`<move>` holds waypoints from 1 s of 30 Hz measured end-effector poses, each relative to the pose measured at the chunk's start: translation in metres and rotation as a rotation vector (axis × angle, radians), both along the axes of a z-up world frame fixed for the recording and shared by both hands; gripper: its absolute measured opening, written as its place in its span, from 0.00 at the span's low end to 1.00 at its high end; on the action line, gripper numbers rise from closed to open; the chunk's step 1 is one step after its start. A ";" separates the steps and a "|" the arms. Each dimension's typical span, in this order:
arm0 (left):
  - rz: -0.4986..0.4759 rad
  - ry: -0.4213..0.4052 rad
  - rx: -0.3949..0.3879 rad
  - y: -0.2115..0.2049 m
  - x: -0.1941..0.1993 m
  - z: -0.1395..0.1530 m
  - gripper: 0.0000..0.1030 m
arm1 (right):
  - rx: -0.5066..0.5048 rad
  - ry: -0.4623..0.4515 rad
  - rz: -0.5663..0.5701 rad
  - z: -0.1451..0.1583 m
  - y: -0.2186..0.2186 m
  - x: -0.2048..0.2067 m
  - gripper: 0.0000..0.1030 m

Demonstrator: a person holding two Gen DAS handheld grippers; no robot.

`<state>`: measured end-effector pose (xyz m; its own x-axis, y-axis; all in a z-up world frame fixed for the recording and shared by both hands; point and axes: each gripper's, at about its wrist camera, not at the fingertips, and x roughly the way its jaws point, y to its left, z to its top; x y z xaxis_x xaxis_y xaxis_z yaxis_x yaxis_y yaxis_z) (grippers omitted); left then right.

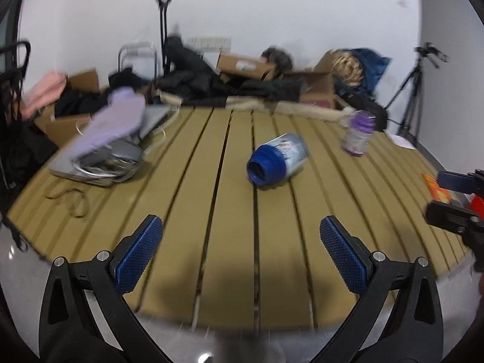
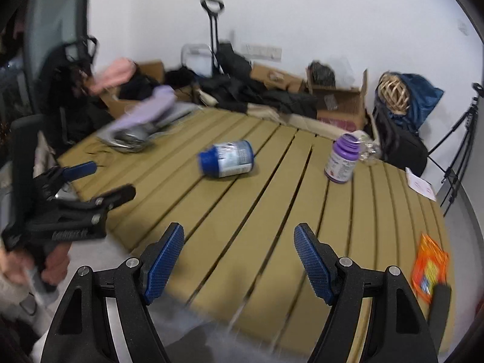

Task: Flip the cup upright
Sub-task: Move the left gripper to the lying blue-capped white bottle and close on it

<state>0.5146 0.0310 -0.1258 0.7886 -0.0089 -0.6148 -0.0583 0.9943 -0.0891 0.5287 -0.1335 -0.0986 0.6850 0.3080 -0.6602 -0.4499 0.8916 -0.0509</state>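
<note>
Tan slats with dark gaps make up the worktop (image 1: 236,242), the biggest thing in both views. Along its far edge lies a heap of black clothing (image 1: 217,87) and cardboard boxes (image 2: 338,103); a purple cloth (image 1: 115,124) over a grey laptop (image 1: 75,166) takes the far left corner. The left gripper (image 1: 241,239) and the right gripper (image 2: 239,248) both hover above the near edge, jaws spread wide and holding nothing. The cup (image 1: 276,160), clear with a blue rim, lies on its side near the worktop's middle, its mouth turned toward the left gripper, with bare slats between it and both grippers. A purple-capped bottle (image 2: 343,158) stands upright well to its right. An orange packet (image 2: 429,267) rests at the right edge.
</note>
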 end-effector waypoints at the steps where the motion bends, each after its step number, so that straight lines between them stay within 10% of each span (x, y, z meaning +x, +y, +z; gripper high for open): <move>1: 0.003 0.023 -0.037 0.003 0.017 -0.007 1.00 | 0.004 0.007 0.006 -0.004 0.007 0.022 0.78; 14: 0.026 0.125 -0.218 0.019 0.123 -0.048 0.89 | -0.060 0.089 0.024 -0.041 0.074 0.223 0.78; 30: 0.073 0.145 -0.195 0.014 0.194 -0.028 0.91 | 0.167 0.225 0.036 -0.061 0.006 0.189 0.78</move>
<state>0.7083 0.0446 -0.1536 0.6953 -0.0845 -0.7137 -0.1559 0.9517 -0.2646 0.7175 -0.1275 -0.1592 0.5140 0.4468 -0.7322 -0.4649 0.8625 0.2000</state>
